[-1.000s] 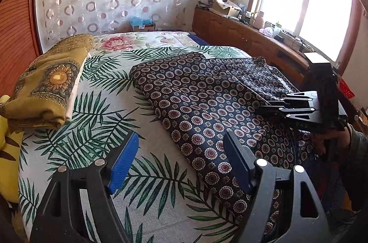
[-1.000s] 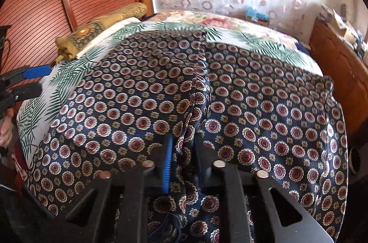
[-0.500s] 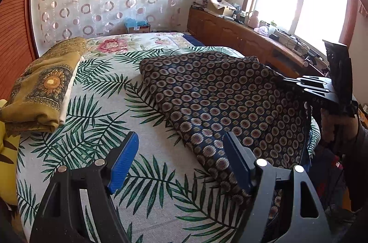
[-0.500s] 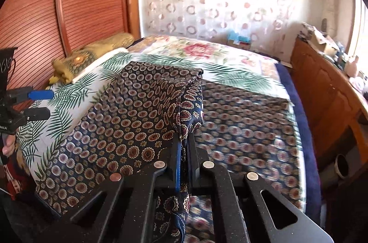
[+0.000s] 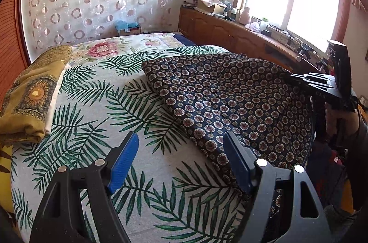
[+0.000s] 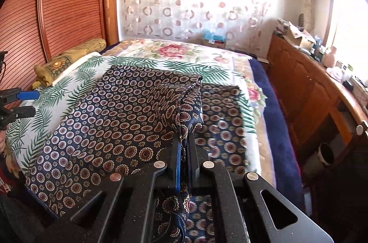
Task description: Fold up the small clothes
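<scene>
Navy patterned garment, no legible writing

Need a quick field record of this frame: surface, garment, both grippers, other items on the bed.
surface: bed with palm-leaf sheet
garment: navy patterned cloth, one edge lifted, the rest lying on the bed
right gripper: shut on the cloth, holding a bunched edge up
left gripper: open, nothing between the pads, above the sheet beside the cloth's near edge
other: folded yellow cloth at the bed's left side
</scene>
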Tool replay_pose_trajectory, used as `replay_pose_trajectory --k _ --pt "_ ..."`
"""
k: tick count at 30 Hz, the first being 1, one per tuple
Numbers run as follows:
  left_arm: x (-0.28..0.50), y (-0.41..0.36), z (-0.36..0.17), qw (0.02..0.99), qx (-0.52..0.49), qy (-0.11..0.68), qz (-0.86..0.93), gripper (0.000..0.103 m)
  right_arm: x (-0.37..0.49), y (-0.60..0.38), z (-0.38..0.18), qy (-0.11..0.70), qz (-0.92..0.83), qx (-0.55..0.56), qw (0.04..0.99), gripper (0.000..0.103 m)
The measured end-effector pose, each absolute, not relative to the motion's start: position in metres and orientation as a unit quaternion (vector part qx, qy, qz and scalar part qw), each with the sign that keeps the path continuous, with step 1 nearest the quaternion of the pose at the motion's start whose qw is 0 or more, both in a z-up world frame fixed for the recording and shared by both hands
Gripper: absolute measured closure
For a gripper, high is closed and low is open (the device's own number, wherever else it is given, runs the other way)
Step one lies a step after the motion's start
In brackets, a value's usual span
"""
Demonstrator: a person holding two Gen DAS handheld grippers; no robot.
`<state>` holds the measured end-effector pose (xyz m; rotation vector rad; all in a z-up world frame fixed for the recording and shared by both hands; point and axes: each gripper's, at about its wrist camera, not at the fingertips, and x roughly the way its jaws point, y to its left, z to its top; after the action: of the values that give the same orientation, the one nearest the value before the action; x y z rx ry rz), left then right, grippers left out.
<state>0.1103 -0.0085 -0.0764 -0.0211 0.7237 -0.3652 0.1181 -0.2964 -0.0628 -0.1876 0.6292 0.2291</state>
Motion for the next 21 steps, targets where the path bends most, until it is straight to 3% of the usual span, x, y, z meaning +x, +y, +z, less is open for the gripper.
replay_pose_trajectory --k 11,18,19,21 --pt "0.121 -0.028 -0.078 0.915 0.005 0.352 -0.194 0.026 0.095 -0.288 -0.064 0.290 0.068 -0.094 0.950 0.099" --pt "0.128 -0.035 -0.080 0.916 0.008 0.351 -0.193 0.026 0.099 -0.287 -0.101 0.342 0.053 -0.074 0.935 0.099" --pt "0.129 -0.036 -0.080 0.917 0.007 0.349 -0.191 0.026 0.098 -0.286 -0.103 0.344 0.054 -0.066 0.935 0.098" --pt "0.133 -0.039 -0.079 0.919 0.006 0.347 -0.188 0.026 0.098 -0.283 -0.103 0.343 0.052 -0.056 0.936 0.086"
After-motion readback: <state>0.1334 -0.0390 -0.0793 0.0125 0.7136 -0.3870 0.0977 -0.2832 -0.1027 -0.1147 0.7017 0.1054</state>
